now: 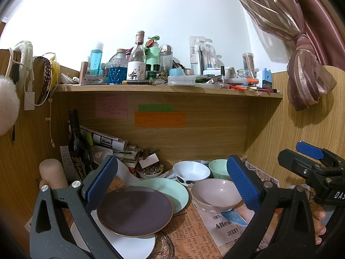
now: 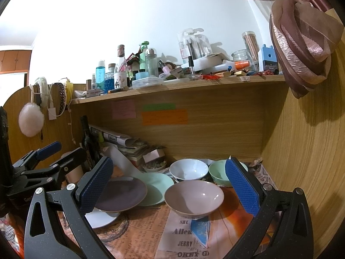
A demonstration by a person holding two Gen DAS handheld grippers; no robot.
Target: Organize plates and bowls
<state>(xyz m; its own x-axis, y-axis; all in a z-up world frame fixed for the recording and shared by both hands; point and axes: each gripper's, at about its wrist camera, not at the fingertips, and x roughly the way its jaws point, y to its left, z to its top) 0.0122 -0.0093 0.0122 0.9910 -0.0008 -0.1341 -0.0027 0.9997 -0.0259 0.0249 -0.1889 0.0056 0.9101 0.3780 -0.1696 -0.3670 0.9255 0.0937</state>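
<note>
A dark purple plate (image 1: 134, 210) lies on a white plate (image 1: 129, 243) and overlaps a mint plate (image 1: 172, 192). A pink bowl (image 1: 215, 193), a white bowl with black spots (image 1: 190, 171) and a mint bowl (image 1: 218, 168) stand to their right. My left gripper (image 1: 172, 185) is open and empty, hovering above the plates. My right gripper (image 2: 170, 190) is open and empty, with the pink bowl (image 2: 194, 197) between its fingers' line of sight. The purple plate (image 2: 121, 193), mint plate (image 2: 155, 186), white bowl (image 2: 187, 169) and mint bowl (image 2: 218, 172) also show there.
The desk is covered with newspaper (image 2: 172, 233). A dark wine bottle (image 1: 77, 144), a pink tumbler (image 1: 52, 173), stacked papers (image 1: 116, 144) and a small dish of bits (image 1: 151, 171) crowd the back left. A cluttered shelf (image 1: 168, 89) hangs above. A wooden side panel (image 2: 301, 151) stands on the right.
</note>
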